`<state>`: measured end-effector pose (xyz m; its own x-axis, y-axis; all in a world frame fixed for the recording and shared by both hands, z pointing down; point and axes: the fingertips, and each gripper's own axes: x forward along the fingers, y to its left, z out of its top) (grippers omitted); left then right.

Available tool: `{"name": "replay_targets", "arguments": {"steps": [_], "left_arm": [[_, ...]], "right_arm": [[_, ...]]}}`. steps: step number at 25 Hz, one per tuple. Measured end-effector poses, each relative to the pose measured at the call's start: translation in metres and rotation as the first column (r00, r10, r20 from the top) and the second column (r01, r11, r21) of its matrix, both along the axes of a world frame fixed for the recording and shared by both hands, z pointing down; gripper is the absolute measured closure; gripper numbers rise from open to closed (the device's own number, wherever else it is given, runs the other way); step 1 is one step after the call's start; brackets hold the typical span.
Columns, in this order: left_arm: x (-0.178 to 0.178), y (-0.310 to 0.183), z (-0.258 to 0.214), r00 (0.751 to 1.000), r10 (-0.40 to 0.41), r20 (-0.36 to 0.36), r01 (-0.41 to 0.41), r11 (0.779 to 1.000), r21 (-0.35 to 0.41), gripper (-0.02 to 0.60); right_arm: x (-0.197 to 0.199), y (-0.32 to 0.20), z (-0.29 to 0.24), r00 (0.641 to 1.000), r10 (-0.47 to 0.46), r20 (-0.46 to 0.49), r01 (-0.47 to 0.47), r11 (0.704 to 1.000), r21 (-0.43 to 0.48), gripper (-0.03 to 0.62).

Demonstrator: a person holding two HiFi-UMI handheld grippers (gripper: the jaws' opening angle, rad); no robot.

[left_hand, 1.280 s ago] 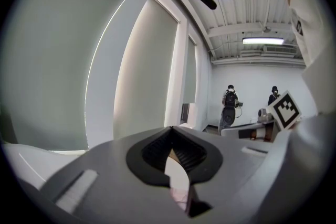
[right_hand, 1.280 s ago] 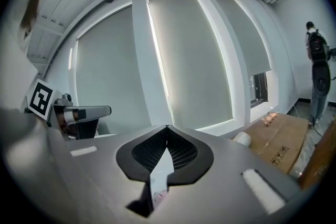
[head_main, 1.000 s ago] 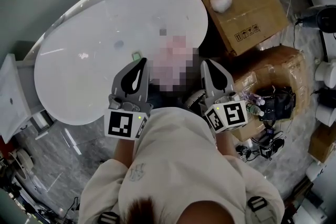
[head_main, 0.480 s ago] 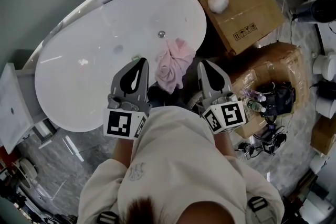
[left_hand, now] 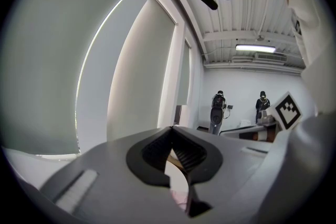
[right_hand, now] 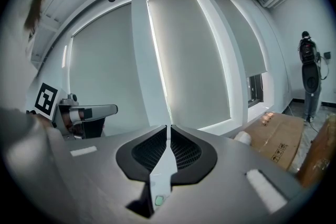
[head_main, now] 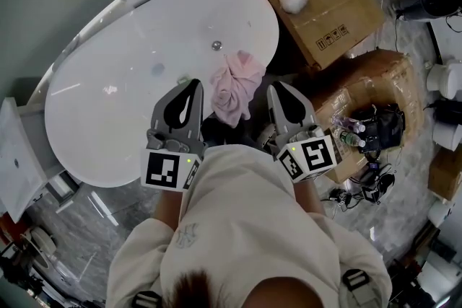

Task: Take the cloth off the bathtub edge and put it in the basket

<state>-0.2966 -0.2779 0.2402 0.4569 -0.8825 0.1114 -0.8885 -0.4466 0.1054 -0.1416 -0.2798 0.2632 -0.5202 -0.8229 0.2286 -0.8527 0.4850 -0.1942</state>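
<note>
Left claw, head view: lower centre, tips pressed together, empty, just left of the cloth.
Right claw: also closed, just right of it, about equally near; both point up-frame.
Cloth: pink, draped over the bathtub rim between the tips, long axis up-down.
Left gripper view: tips meet, pink glimpsed below.
Right gripper view: jaws together, nothing held.

White bathtub, pink cloth draped over its rim
</note>
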Motion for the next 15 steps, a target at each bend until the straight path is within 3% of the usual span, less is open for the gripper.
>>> {"name": "replay_targets", "arguments": {"steps": [15], "left_arm": [[0.0039, -0.0045, 0.0081, 1.000, 0.020, 0.004, -0.020, 1.000, -0.001, 0.532]], "right_arm": [[-0.0035, -0.0018, 0.0109, 1.000, -0.011, -0.015, 0.011, 1.000, 0.002, 0.589]]}}
